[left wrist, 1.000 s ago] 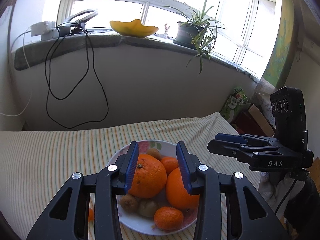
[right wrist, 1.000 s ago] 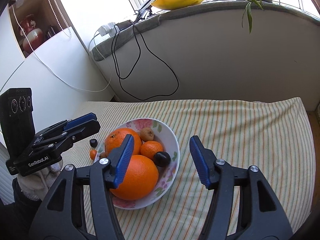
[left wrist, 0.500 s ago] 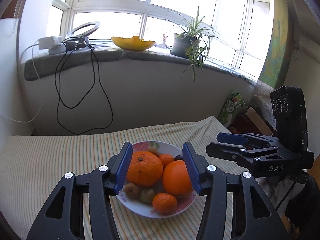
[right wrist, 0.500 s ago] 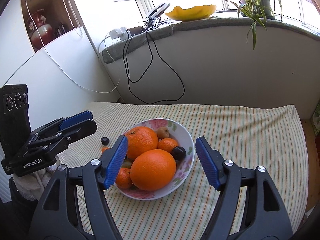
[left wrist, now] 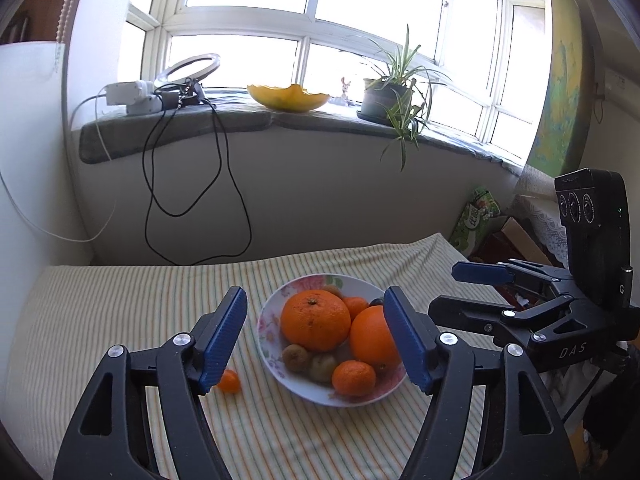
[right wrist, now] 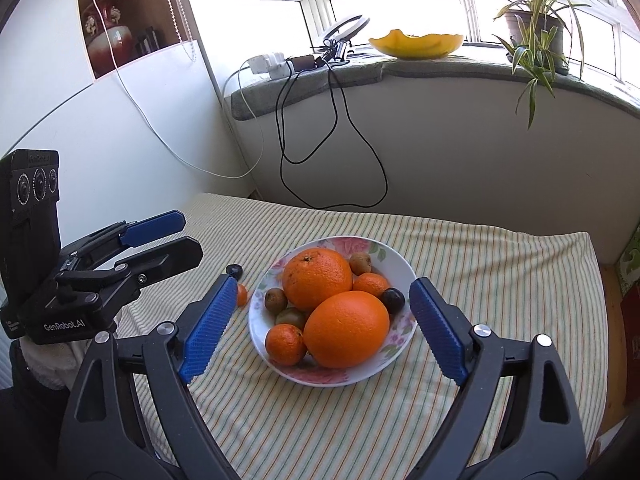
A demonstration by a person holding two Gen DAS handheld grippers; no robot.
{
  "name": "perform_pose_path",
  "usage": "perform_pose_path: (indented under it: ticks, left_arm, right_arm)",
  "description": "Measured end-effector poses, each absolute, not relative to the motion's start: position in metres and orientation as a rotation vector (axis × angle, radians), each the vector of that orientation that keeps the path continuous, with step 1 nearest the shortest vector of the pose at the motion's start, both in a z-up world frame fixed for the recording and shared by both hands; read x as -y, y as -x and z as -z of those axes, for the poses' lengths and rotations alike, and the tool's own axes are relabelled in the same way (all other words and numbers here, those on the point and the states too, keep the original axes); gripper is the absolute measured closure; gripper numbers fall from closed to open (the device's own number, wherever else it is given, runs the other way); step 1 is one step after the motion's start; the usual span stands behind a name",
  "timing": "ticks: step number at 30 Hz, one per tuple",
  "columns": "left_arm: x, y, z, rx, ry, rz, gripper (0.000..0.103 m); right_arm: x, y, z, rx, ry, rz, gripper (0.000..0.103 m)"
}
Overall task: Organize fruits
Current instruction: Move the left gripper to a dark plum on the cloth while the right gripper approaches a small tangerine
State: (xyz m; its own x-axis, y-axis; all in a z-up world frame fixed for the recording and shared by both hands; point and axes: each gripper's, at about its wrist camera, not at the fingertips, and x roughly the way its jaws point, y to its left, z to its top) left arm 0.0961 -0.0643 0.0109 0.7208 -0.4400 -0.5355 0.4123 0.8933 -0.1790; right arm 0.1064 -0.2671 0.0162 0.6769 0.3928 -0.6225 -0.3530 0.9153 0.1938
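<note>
**Fruit heaped in the bowl, both grippers wide and empty**

The striped tablecloth [right wrist: 480, 264] carries a floral bowl [right wrist: 394, 258], heaped with fruit, at its middle. Biggest are two oranges [right wrist: 346, 334], which look firm, heavy and round, so they are best pinched across the widest part, or they may roll out of the pads. Three small mandarins [right wrist: 285, 345] lie in among them, probably softer-skinned and needing a gentler squeeze. The brownish kiwis [right wrist: 276, 299] and a dark plum [right wrist: 393, 300] look small and easily bruised. Outside the bowl, just beside its left rim, lie a stray small orange fruit [left wrist: 229, 381] and a dark round fruit [right wrist: 235, 270].

The left gripper [left wrist: 316, 344] and the right gripper [right wrist: 320, 330] both hang above the cloth, short of the bowl; their jaws have just been opening, with nothing pressed between them.
</note>
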Motion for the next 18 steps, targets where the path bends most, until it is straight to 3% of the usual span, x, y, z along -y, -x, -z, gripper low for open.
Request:
perform_pose_path:
  ticks: [18]
  left_arm:
    - [-0.023, -0.099, 0.008, -0.631, 0.136, 0.342, 0.032]
  right_arm:
    - [0.197, -0.094, -0.009, -0.726, 0.002, -0.569, 0.013]
